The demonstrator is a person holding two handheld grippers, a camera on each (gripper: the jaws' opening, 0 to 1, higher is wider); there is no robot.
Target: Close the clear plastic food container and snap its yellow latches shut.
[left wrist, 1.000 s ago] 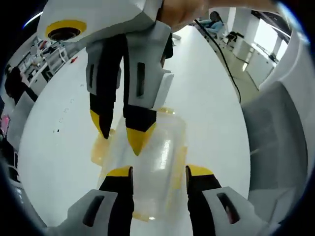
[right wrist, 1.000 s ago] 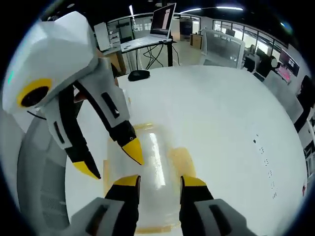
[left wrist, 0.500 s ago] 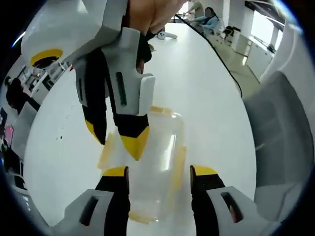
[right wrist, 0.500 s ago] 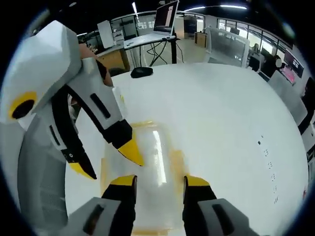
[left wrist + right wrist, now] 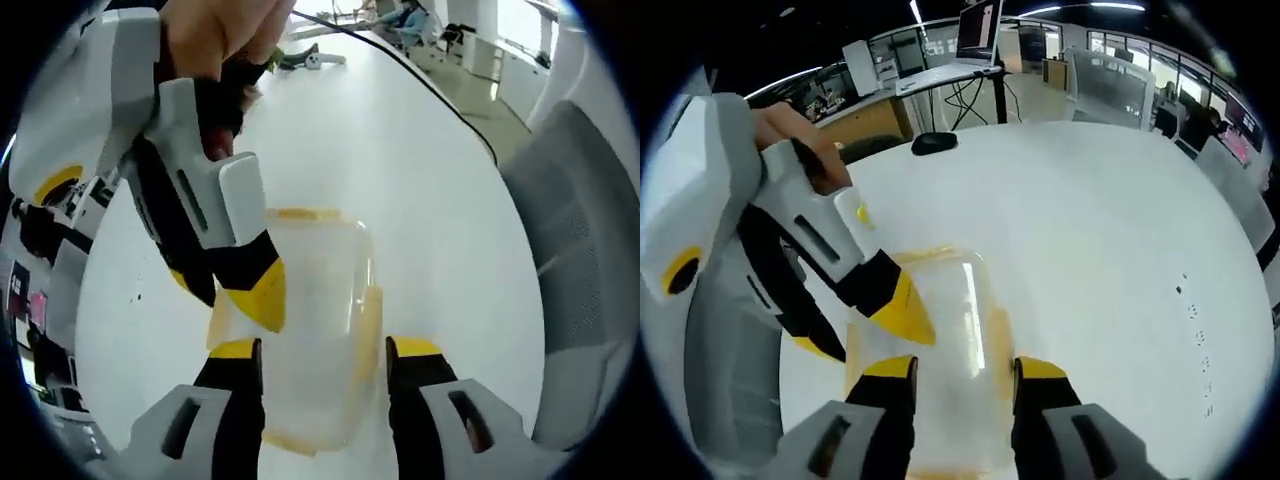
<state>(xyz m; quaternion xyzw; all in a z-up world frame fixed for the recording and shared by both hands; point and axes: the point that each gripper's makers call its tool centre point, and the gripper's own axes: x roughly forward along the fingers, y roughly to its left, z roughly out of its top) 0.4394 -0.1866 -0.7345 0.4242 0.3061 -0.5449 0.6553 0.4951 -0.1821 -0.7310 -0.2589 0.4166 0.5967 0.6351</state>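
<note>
The clear plastic container [image 5: 320,290] lies on the white table [image 5: 430,200] with its lid on and yellow latches [image 5: 369,318] along its edges. Whether the latches are snapped I cannot tell. My left gripper [image 5: 325,350] is open, its jaws straddling the container's near end. The right gripper [image 5: 222,290], held by a hand [image 5: 215,30], reaches in from the upper left, open, one yellow tip over the container's left edge. In the right gripper view the container [image 5: 945,300] sits ahead of my open right gripper [image 5: 965,368], and the left gripper [image 5: 862,332] leans in from the left.
A black cable [image 5: 430,90] runs across the far table. A grey chair back [image 5: 585,230] stands at the right. In the right gripper view a black mouse [image 5: 933,143] lies at the far edge, with a desk and monitor [image 5: 975,30] behind it.
Both grippers have tilted and drawn closer to the container. The right gripper's inner tip has come down over the container's left edge. The container itself stays where it was.
</note>
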